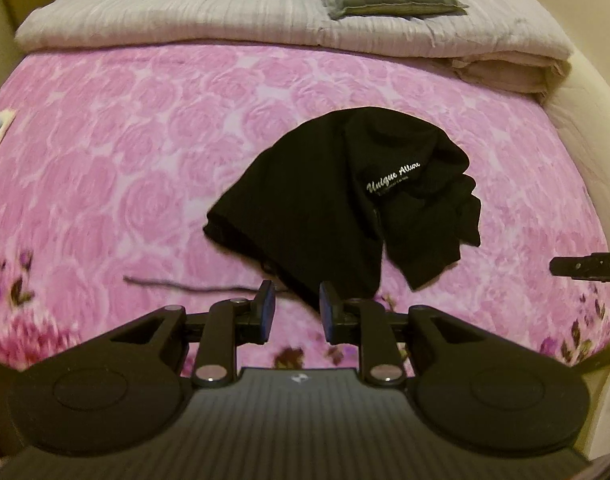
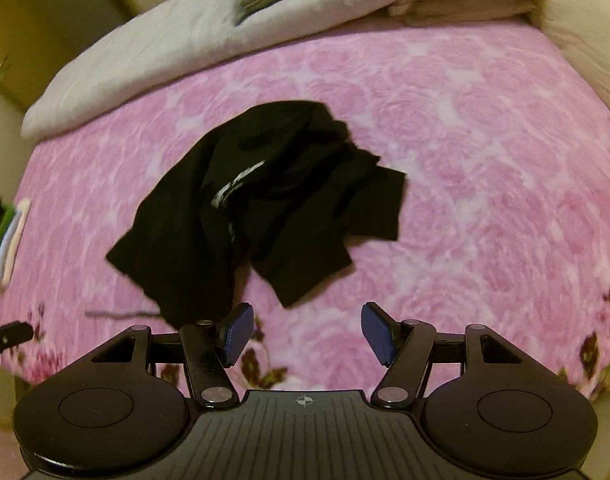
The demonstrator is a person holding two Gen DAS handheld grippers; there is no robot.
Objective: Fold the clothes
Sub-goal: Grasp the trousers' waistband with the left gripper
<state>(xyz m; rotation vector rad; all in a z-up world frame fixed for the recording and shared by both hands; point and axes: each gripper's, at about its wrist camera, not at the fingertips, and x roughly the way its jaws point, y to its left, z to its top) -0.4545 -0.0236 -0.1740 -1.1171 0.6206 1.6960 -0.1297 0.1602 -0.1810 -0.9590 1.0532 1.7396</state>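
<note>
Black crumpled garment [image 1: 345,204] lettered apparently "Unique Allure" on pink rose bedspread [image 1: 125,152]; left tongs [image 1: 295,308] and right tongs [image 2: 307,334] both empty, agape.

My black garment [image 2: 261,208] lies bunched, so its shape stays hidden in its own folds — the white lettering reads clearly from my left side, but smears to a blur from my right. The stack of coloured things [image 2: 5,240] is cut by the frame edge — I cannot tell what they are.
</note>
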